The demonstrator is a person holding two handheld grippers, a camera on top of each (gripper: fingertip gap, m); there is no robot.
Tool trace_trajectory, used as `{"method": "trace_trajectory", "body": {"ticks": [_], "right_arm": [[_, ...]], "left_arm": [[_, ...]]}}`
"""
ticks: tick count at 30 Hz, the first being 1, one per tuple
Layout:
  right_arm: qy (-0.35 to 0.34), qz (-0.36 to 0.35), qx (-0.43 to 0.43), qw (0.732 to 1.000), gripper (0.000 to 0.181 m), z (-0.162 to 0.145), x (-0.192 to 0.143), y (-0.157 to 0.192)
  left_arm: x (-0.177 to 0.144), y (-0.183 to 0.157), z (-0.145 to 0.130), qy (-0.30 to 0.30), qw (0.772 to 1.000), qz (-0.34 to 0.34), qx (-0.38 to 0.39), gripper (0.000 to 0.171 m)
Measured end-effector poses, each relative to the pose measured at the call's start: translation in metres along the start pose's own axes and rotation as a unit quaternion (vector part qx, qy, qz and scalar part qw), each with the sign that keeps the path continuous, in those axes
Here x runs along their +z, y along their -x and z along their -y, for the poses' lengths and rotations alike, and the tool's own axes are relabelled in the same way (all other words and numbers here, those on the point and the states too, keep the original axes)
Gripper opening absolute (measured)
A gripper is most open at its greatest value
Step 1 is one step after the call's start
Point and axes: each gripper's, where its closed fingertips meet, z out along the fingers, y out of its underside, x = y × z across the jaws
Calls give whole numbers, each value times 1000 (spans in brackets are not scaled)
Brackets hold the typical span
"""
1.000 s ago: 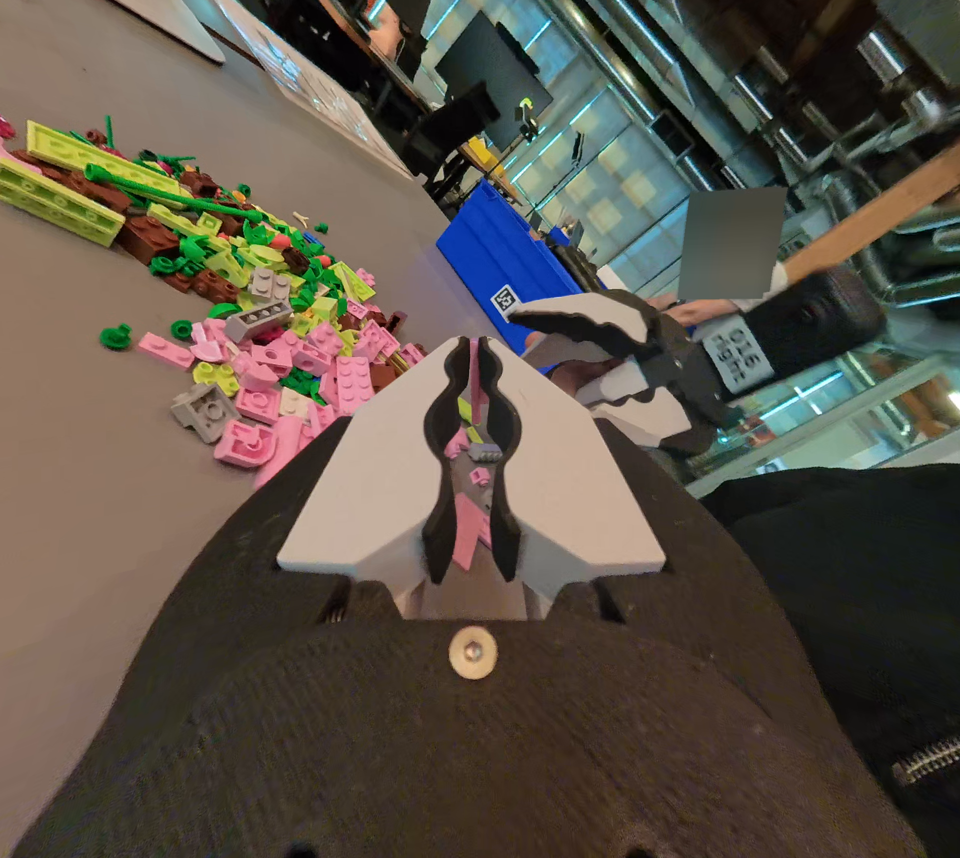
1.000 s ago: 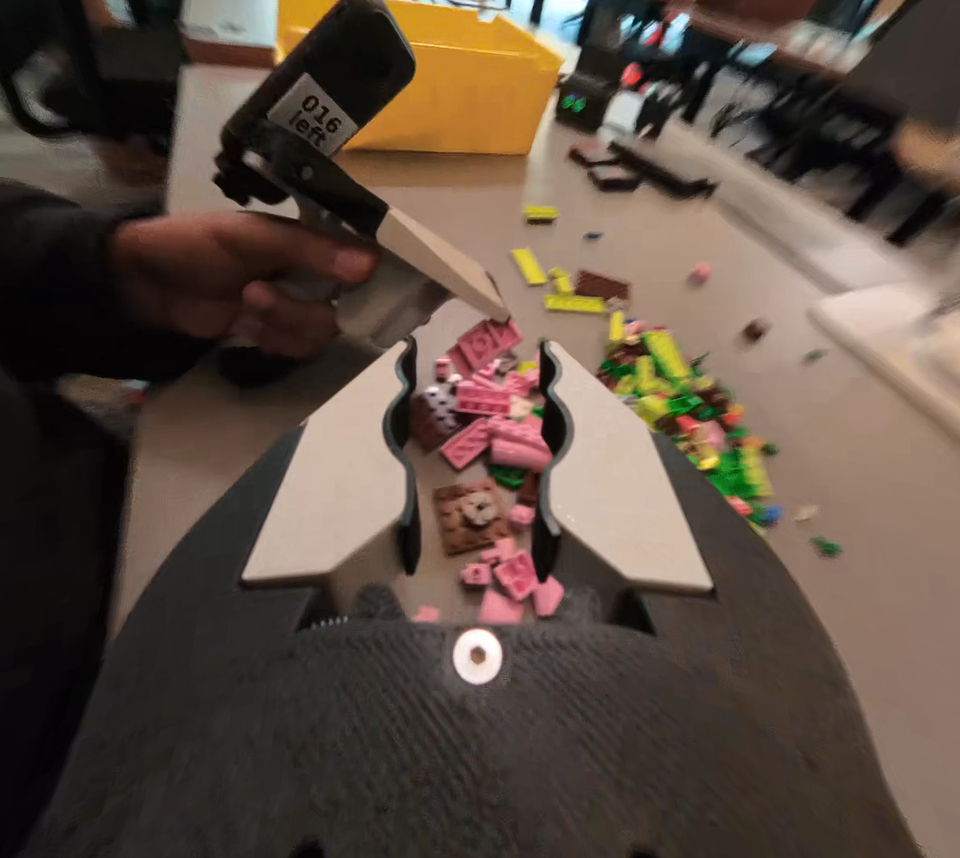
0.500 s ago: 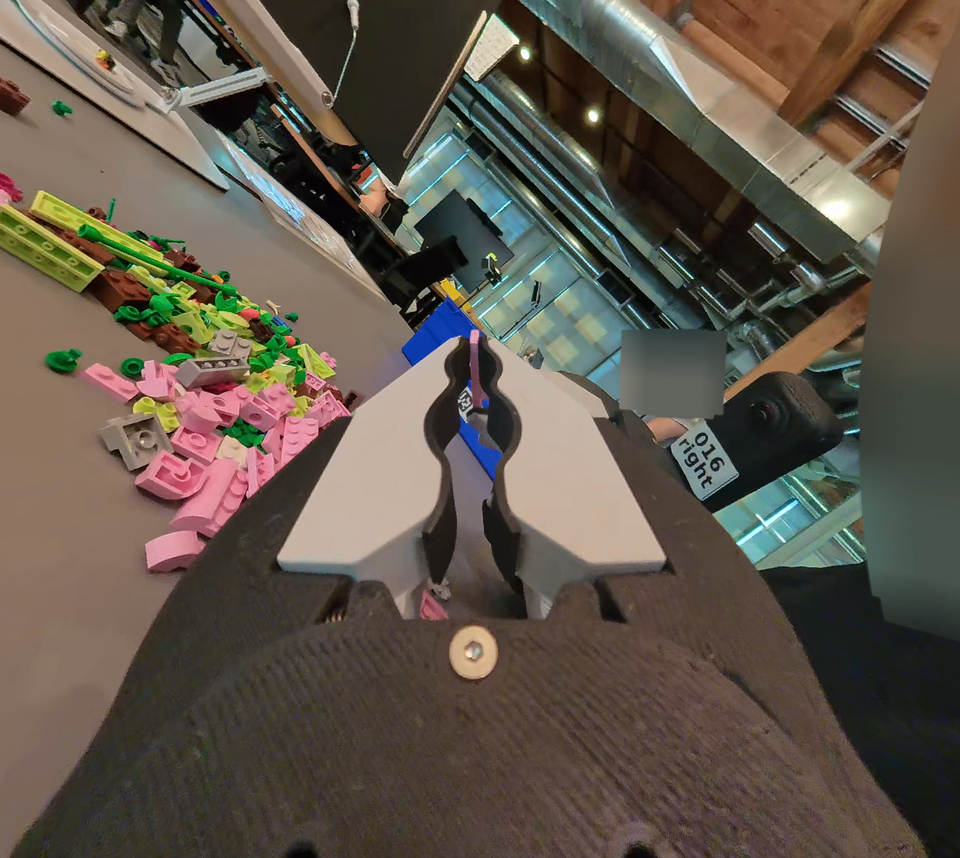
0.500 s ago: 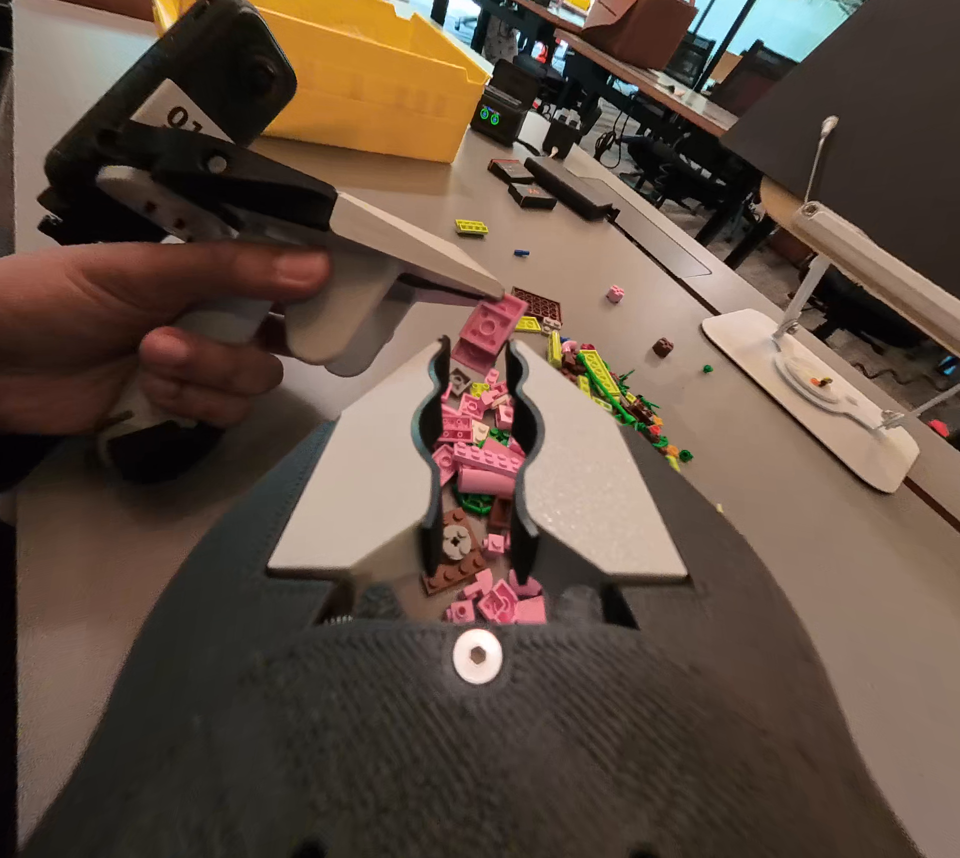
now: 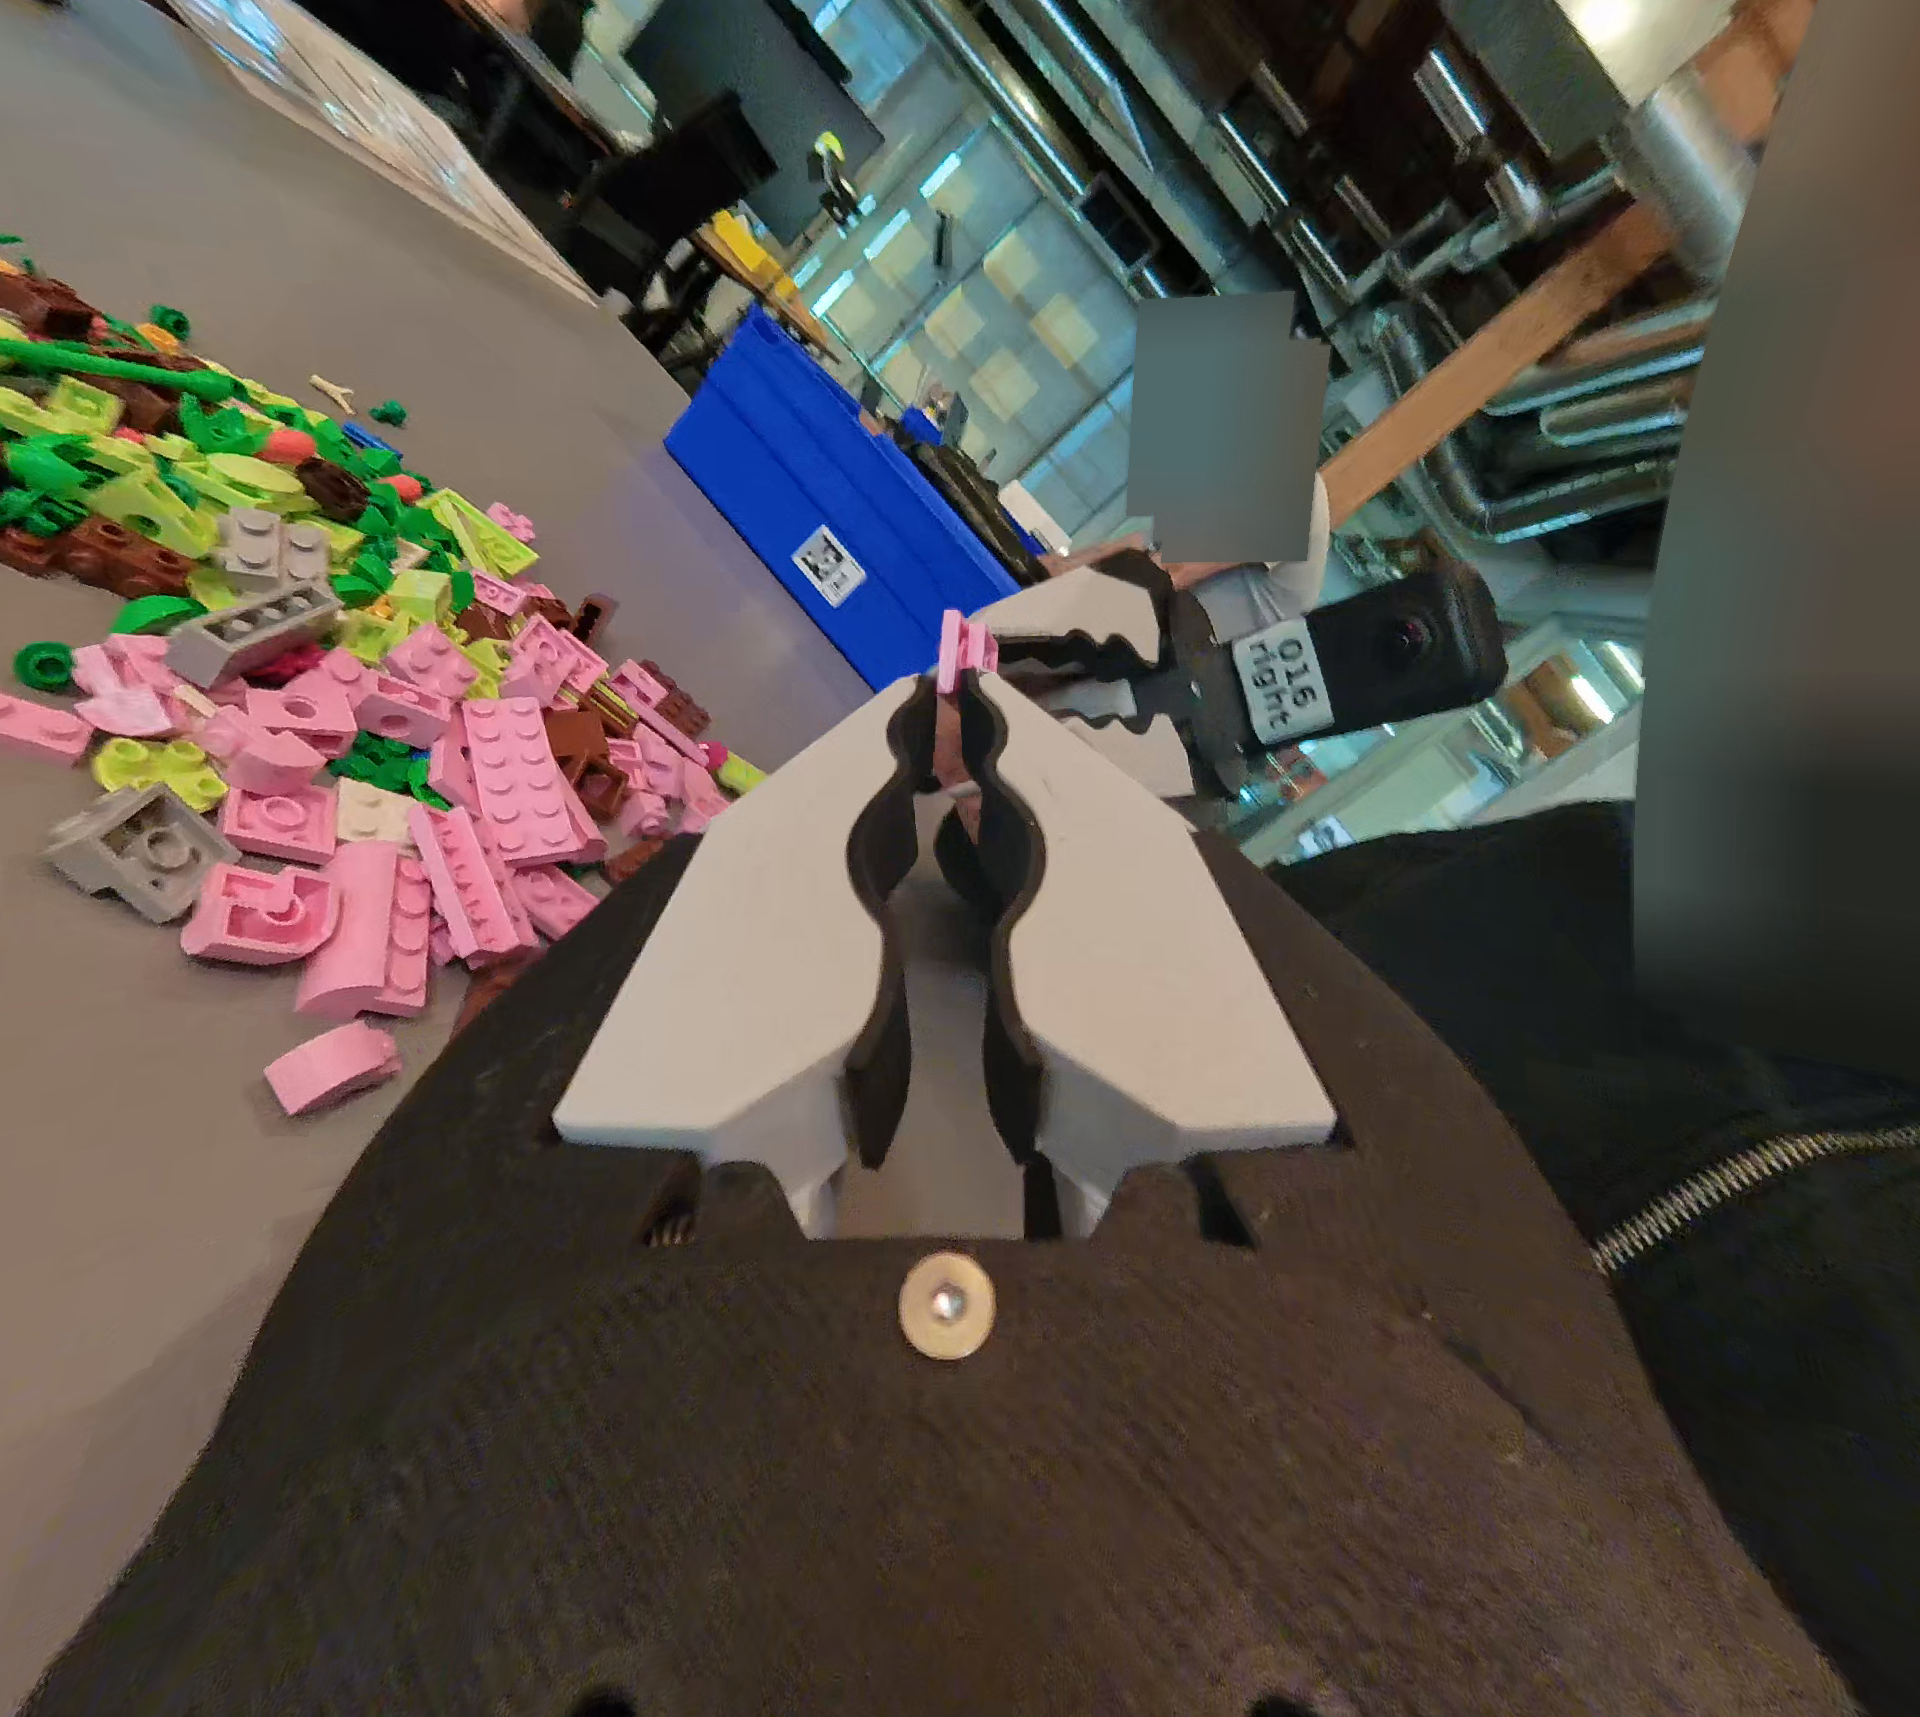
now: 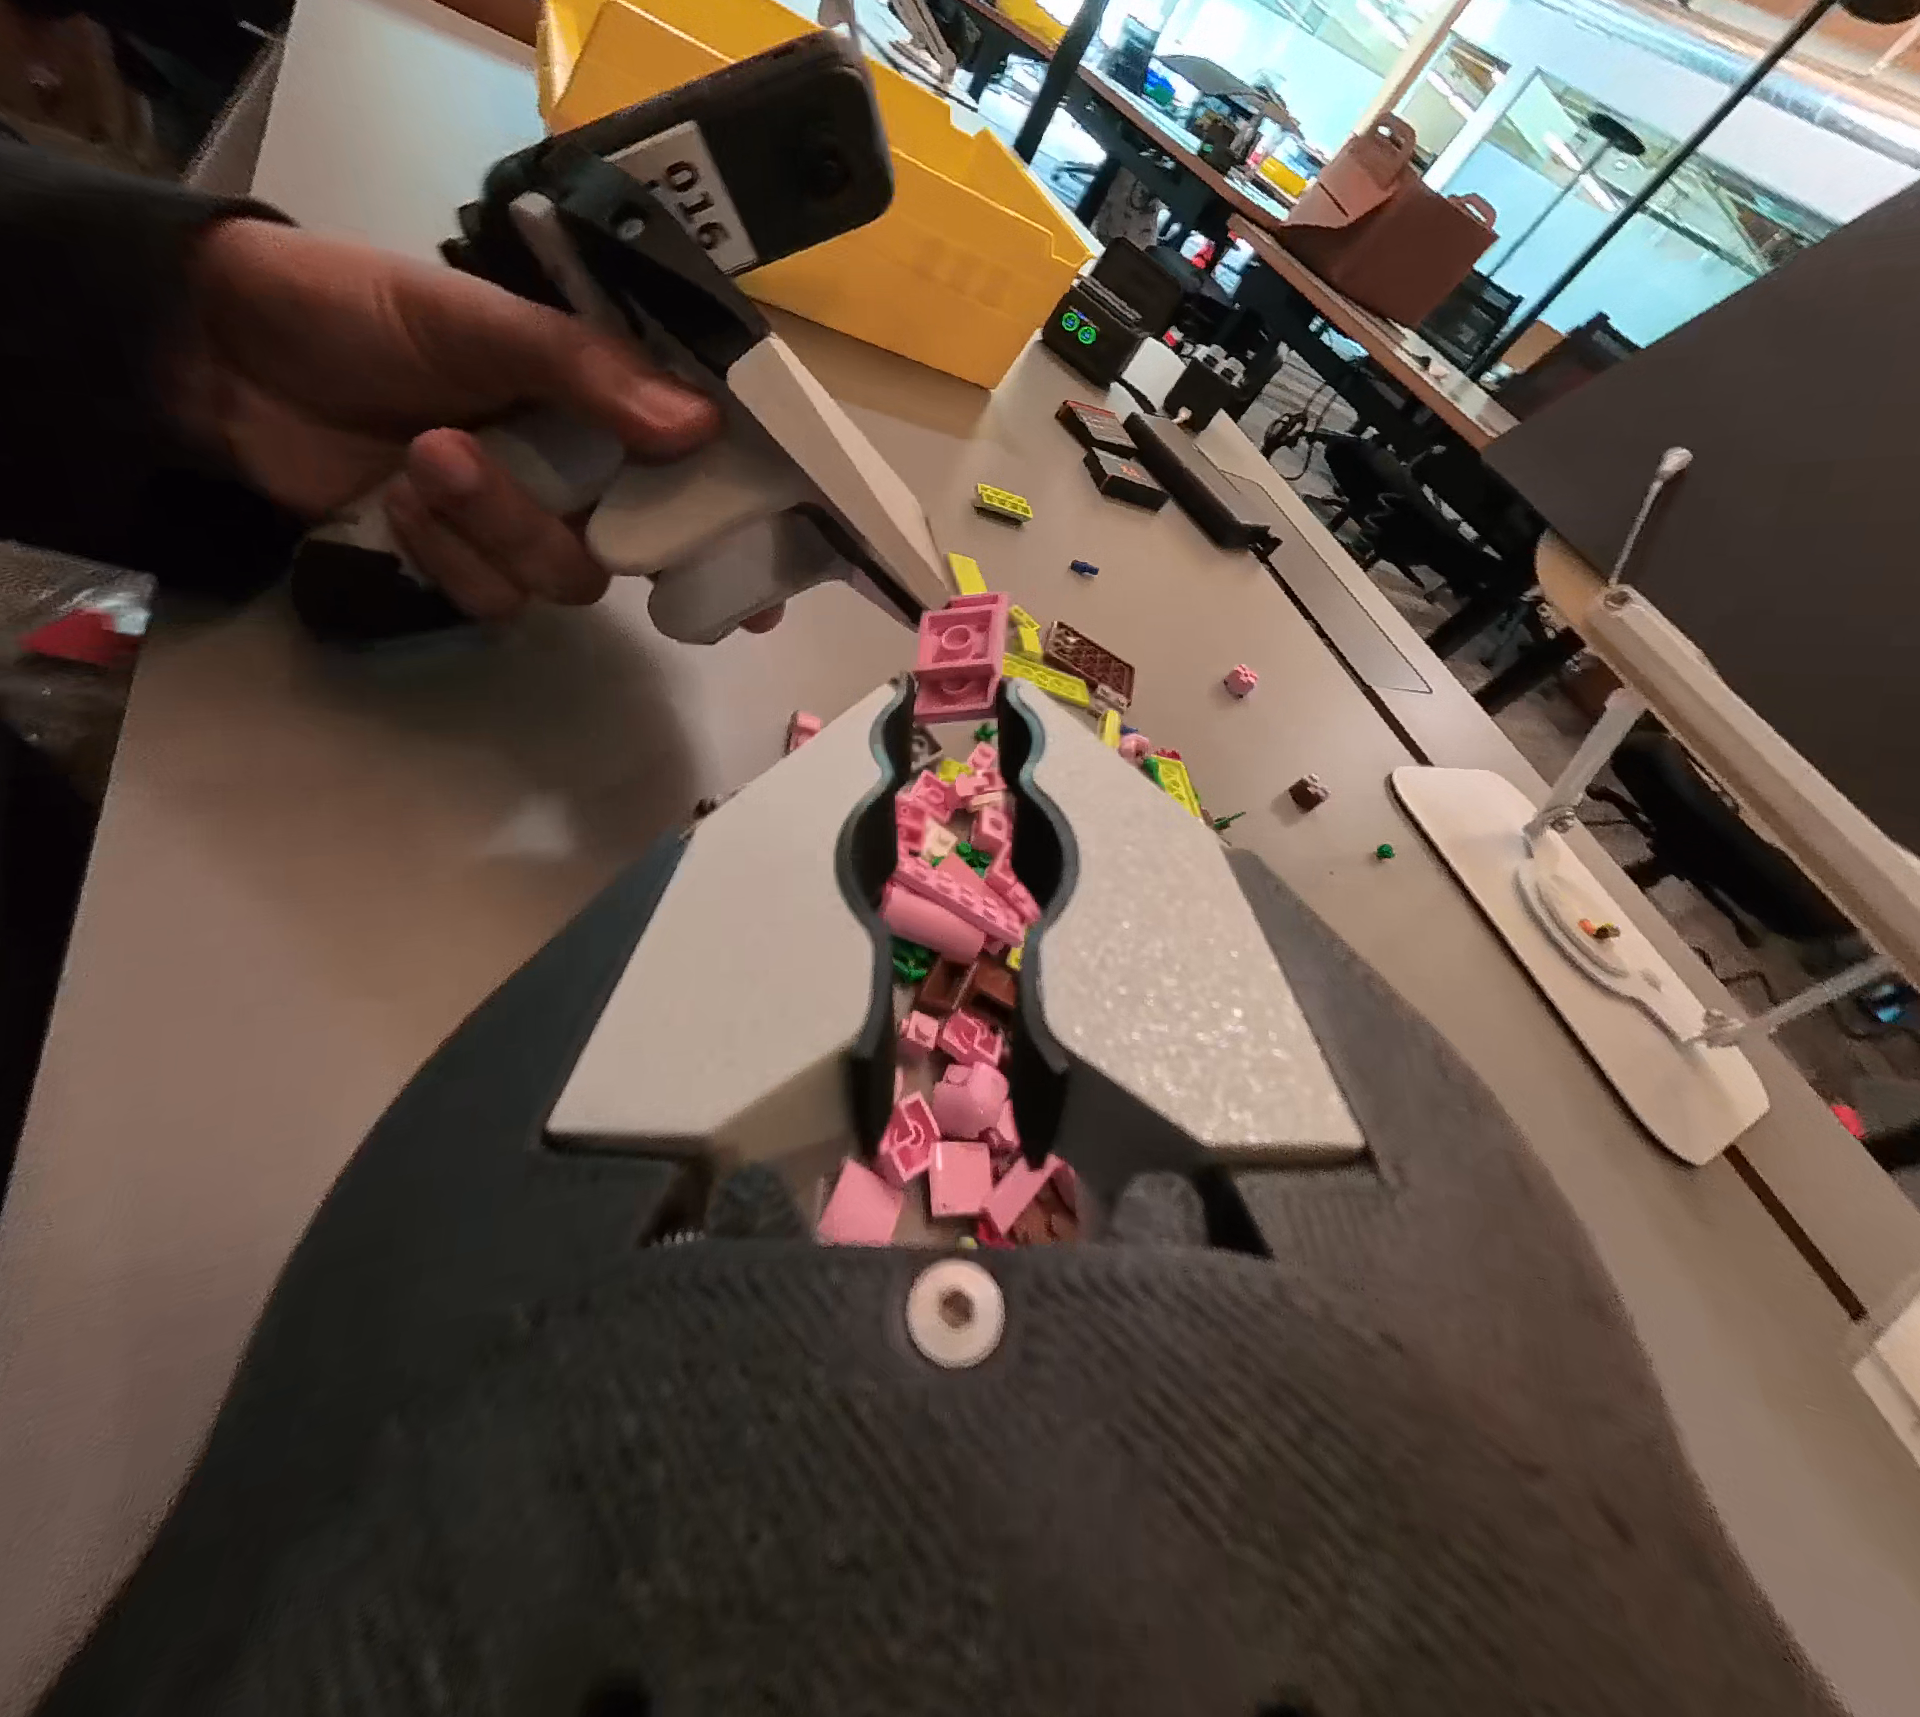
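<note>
My left gripper (image 5: 954, 680) is shut on a small pink plate (image 5: 966, 654), held edge-on at its fingertips above the grey table (image 5: 156, 1200). My right gripper (image 6: 956, 703) faces it, and its tips close on the lower end of the same pink plate (image 6: 961, 644). In the right wrist view a hand (image 6: 416, 379) holds the left gripper (image 6: 925, 592), which pinches the plate's upper end. The right gripper (image 5: 1003, 659) also shows just beyond the plate in the left wrist view. A pile of pink, green, lime and brown bricks (image 5: 416, 732) lies below on the table.
A blue bin (image 5: 831, 524) stands beyond the pile. A yellow bin (image 6: 935, 244) stands at the table's far end, near small black devices (image 6: 1122, 317). A white lamp base (image 6: 1558, 940) sits at the right. Stray bricks (image 6: 1086, 659) lie around the pile (image 6: 966, 898). The grippers are tip to tip, or close to it.
My left gripper lifted the pink plate from the pile and brought it to the right gripper. The right gripper narrowed and came up until its tips closed on the plate's lower end.
</note>
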Motion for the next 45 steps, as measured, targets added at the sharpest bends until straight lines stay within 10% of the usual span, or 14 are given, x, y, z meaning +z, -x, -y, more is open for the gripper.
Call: {"method": "trace_trajectory", "body": {"ticks": [29, 37, 45], "right_arm": [[-59, 136, 41, 988, 12, 8, -22, 27], [-15, 21, -56, 998, 45, 1, -9, 13], [33, -103, -239, 965, 18, -2, -4, 5]], "left_arm": [[-1, -23, -26, 92, 991, -91, -35, 0], [9, -14, -15, 38, 999, -27, 3, 0], [13, -6, -15, 33, 995, 49, 76, 0]]}}
